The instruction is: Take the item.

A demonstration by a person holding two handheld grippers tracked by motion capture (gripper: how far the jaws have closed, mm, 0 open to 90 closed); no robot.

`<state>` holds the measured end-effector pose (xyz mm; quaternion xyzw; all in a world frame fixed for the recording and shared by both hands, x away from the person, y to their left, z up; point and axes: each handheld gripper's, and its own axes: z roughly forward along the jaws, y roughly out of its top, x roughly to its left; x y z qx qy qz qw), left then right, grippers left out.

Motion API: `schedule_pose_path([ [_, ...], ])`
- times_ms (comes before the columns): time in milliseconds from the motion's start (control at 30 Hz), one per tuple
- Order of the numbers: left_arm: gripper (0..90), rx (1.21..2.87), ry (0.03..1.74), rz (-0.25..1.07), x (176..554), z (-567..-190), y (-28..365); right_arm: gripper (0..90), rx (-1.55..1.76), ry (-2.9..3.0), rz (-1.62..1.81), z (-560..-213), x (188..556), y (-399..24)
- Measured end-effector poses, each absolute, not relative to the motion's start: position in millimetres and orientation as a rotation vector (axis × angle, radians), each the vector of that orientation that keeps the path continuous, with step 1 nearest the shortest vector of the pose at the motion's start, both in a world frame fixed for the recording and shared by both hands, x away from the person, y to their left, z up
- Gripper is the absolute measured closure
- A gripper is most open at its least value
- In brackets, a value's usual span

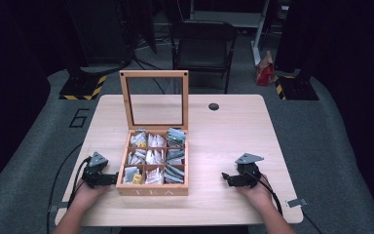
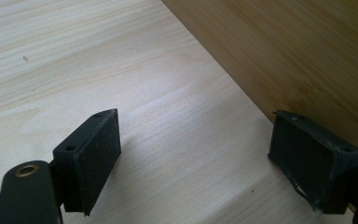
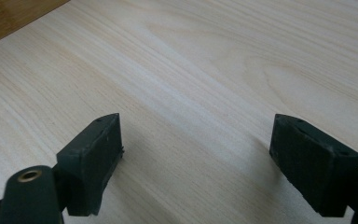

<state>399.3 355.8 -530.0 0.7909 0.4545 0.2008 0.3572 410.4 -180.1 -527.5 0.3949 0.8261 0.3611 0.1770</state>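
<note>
while both hands rest on the pale wooden surface [image 1: 233,131], the scene reads as follows:
box: light-brown wooden tea box with nine compartments [image 1: 152,161], near the front edge of the surface, left of centre; "tea" lettered on its front wall
lid: wooden-framed clear-pane lid [image 1: 154,100], standing upright at the box's rear edge
contents: white, green and yellow paper tea sachets [image 1: 146,157] filling the compartments
left tool: left black two-jaw tool [image 1: 111,179], held by the left hand [image 1: 86,191] near the front left corner, just beside the box's left wall; jaws spread wide with bare wood between them; one jaw close against the box wall in the left gripper view
right tool: right black two-jaw tool [image 1: 225,177], held by the right hand [image 1: 257,191] near the front right corner, well apart from the box; jaws spread wide, holding nothing
beyond the far edge: dark metal-framed chair [image 1: 203,46] on the grey floor
</note>
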Motion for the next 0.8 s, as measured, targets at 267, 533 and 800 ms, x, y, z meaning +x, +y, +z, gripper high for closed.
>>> schedule_pose_path([
  [267, 16.0, 2.045, 1.172, 0.514, 399.5, -529.7, 355.9, 21.8, 1.112, 2.339, 1.044, -527.2, 408.3, -179.8],
  [533, 16.0, 2.045, 1.172, 0.514, 399.5, -529.7, 355.8, 30.7, 1.127, 2.333, 1.036, -525.3, 408.6, -180.7],
  [800, 16.0, 2.045, 1.172, 0.515, 399.4, -529.7, 355.8, 37.0, 1.132, 2.354, 1.021, -521.9, 409.4, -180.9],
])
